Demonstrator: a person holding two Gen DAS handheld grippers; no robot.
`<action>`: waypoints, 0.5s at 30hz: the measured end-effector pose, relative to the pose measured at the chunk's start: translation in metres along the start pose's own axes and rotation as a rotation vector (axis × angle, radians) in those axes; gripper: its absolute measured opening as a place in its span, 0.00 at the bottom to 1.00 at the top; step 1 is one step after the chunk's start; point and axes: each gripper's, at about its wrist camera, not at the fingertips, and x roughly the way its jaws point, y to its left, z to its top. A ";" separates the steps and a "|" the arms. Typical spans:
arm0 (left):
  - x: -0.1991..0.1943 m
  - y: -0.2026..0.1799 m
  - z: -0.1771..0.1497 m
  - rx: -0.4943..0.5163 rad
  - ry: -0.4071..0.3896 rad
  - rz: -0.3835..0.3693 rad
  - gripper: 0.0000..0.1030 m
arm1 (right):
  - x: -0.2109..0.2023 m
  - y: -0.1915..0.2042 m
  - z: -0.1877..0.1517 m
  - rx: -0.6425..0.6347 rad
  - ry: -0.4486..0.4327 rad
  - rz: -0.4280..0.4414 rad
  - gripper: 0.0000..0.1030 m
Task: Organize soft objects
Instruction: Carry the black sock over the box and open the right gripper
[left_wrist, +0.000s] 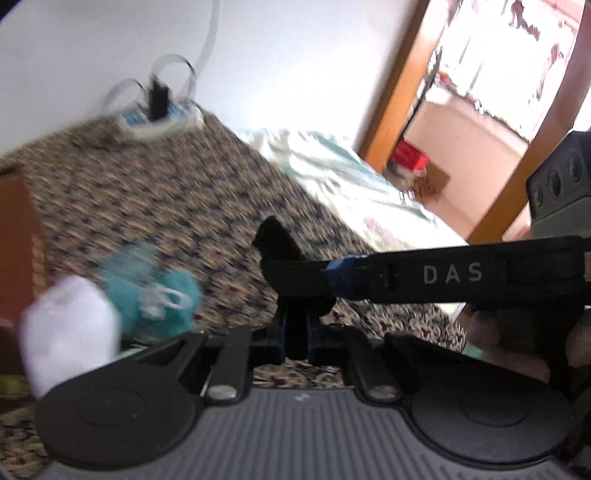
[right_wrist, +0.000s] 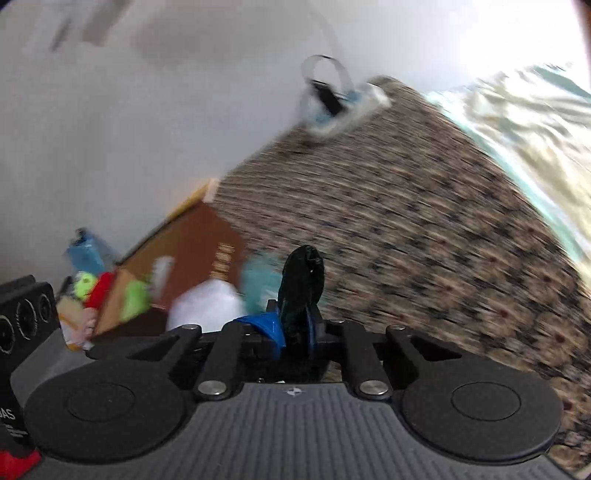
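Both my grippers are clamped fully shut on one dark cloth (right_wrist: 301, 284), left gripper (left_wrist: 291, 314) and right gripper (right_wrist: 299, 332) pinching it close together above the patterned bedcover (left_wrist: 177, 192). The white sock (left_wrist: 70, 328) and teal sock (left_wrist: 155, 291) lie near its left edge. Such thin folds could slip out if I swing too fast.
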 end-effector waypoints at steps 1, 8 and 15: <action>-0.015 0.006 0.001 -0.006 -0.027 0.012 0.04 | 0.001 0.011 0.002 -0.012 -0.009 0.021 0.00; -0.101 0.061 0.004 -0.069 -0.171 0.111 0.04 | 0.033 0.101 0.016 -0.137 -0.032 0.181 0.00; -0.153 0.129 -0.004 -0.136 -0.238 0.218 0.04 | 0.090 0.175 0.020 -0.237 0.005 0.284 0.00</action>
